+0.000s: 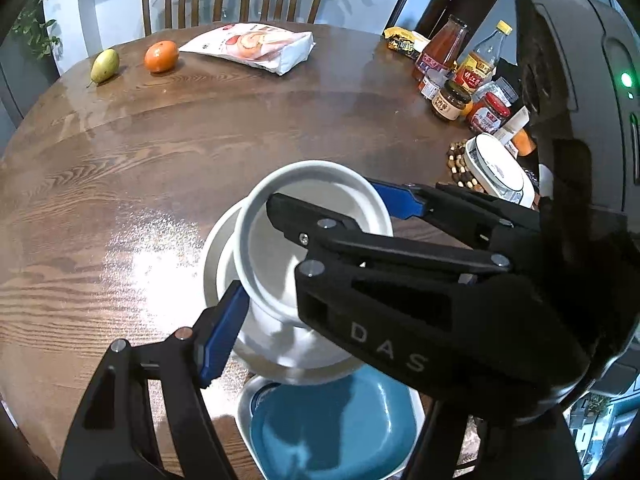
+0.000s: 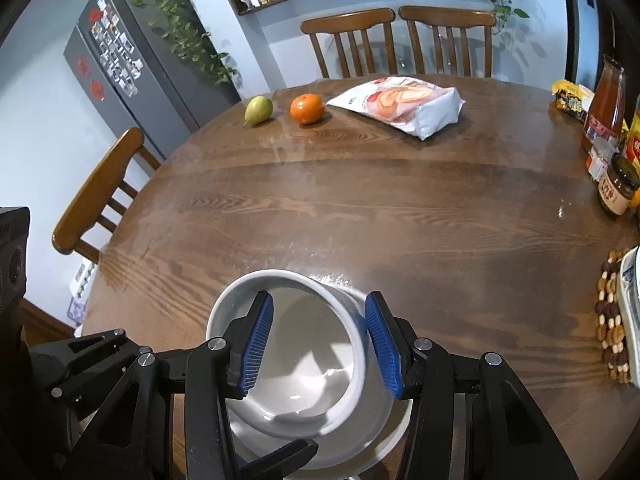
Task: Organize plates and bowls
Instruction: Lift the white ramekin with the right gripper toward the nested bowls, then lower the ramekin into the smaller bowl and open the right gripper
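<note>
A white bowl sits tilted inside a wider white bowl, just beyond a blue plate on a white square dish. My right gripper straddles the upper bowl's right wall. One pad stands inside, clear of that wall, and the other lies along its outside. My left gripper reaches around the same bowl. Its left pad is at the bowl's outer wall, and its other finger is hidden behind the right gripper.
The stack is at the near edge of a round wooden table. At the far side lie a pear, an orange and a snack bag. Bottles and jars and a dish on a beaded trivet crowd the right. Chairs stand behind.
</note>
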The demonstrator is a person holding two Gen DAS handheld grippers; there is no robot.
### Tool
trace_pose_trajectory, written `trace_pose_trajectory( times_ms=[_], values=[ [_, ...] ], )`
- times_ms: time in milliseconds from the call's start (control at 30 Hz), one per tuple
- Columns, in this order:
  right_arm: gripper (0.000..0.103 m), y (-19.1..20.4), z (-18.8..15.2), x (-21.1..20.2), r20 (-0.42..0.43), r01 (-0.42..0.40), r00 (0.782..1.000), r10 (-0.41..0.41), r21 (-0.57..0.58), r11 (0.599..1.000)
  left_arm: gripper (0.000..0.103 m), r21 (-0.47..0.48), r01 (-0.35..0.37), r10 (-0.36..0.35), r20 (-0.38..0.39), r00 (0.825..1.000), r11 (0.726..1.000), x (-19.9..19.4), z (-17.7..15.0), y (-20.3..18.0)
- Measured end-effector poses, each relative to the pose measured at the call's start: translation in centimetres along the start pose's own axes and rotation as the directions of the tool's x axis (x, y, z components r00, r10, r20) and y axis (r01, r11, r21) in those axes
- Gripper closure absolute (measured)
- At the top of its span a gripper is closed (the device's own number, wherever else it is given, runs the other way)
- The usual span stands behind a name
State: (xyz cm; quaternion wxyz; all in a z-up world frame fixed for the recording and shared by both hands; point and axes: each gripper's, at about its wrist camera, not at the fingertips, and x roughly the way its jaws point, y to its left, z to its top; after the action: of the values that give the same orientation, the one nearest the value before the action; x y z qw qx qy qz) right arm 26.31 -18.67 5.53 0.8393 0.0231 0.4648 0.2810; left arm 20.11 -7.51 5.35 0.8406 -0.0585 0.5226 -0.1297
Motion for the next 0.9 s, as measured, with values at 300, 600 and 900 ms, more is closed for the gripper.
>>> trace_pose_trajectory(
  times_ms=[300,600,900],
  values=[
    [0.052,0.4,-0.9,0.9,-0.038,-0.015,0.999,0.015,-0.006,1.000,0.034,-0.025,0.011,-0.012,-0.043,0.999,1.000,0.5,-0.8,0.6],
    [0.051,0.2,-1.4,1.2,-0.049,0.007,0.999,-0.007,-0.005,1.000,0.034,-0.046,0.044,-0.048,-0.091,0.995,0.998,2.0,-0.8,0.6],
    [0.051,0.2,-1.5,1.7,-0.070,0.006,0.998,-0.007,-0.007,1.000,0.034,-0.042,0.031,-0.034,-0.081,0.996,0.999,1.9,-0.7,0.8]
  ],
)
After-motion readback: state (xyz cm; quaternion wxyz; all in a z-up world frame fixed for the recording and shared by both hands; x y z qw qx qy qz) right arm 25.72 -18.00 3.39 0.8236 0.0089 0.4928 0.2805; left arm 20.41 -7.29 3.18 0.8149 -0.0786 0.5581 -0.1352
